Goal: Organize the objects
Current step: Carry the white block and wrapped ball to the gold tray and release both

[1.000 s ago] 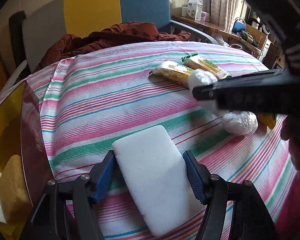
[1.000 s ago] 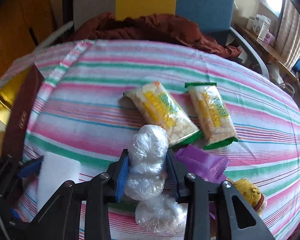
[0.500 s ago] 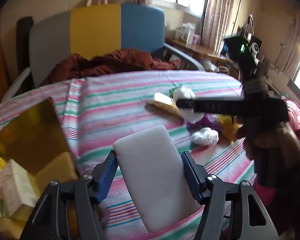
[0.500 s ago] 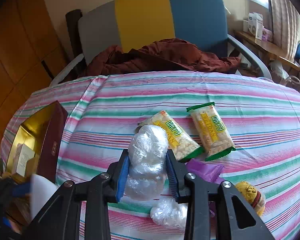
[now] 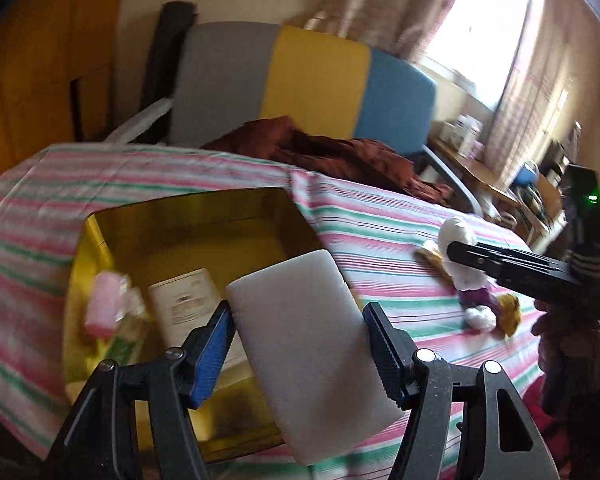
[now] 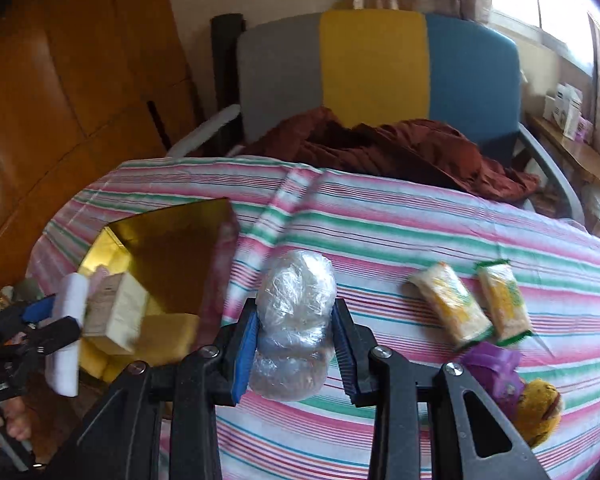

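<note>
1. The gold-lined box (image 5: 188, 236) sits open at the left edge of the striped tablecloth (image 5: 380, 236), at about ten o'clock from the left gripper (image 5: 298, 354).
2. The left gripper is clamped on a white foam block (image 5: 312, 356), whose long axis runs from eleven to five o'clock; the block's far end hangs over the box's near right corner, so this hand is the nearer to the drop.
3. The right gripper (image 6: 296, 346) is clenched on a clear plastic-wrapped bundle (image 6: 296, 320), long axis toward twelve o'clock, above the cloth just right of the box (image 6: 168, 248), which lies at ten o'clock.
4. Two yellow snack packets (image 6: 452, 304), a purple wrapper (image 6: 492, 364) and a yellow plush toy (image 6: 540, 412) lie on the cloth at three o'clock, well apart from the box.
</note>
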The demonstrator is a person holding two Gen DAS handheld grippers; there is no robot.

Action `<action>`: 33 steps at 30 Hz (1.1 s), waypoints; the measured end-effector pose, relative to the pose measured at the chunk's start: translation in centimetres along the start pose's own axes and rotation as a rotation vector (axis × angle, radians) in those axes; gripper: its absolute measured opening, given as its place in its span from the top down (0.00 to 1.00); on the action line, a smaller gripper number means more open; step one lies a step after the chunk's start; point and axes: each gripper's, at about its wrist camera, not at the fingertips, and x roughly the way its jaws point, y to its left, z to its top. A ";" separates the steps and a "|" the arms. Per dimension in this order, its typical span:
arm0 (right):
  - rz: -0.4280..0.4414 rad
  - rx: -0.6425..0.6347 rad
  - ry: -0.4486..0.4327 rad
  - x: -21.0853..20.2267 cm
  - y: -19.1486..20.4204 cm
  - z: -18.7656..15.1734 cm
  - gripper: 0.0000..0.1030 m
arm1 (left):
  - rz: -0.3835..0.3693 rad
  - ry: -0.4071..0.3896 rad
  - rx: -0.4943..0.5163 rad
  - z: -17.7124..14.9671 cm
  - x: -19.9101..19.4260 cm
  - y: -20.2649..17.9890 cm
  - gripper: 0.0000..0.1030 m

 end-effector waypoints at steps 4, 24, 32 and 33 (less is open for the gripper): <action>0.058 -0.040 0.006 1.0 4.2 0.8 0.66 | -0.002 0.007 -0.071 -0.6 -0.4 2.6 0.36; 0.043 -0.031 0.091 8.0 10.0 2.1 0.37 | -0.007 0.039 -0.196 8.7 6.7 7.3 0.24; -0.004 -0.019 0.110 7.8 9.6 0.4 0.28 | 0.058 0.042 -0.212 5.1 4.9 8.9 0.20; -0.008 -0.015 0.109 7.6 9.6 0.3 0.25 | 0.068 0.038 -0.213 4.5 4.4 9.1 0.20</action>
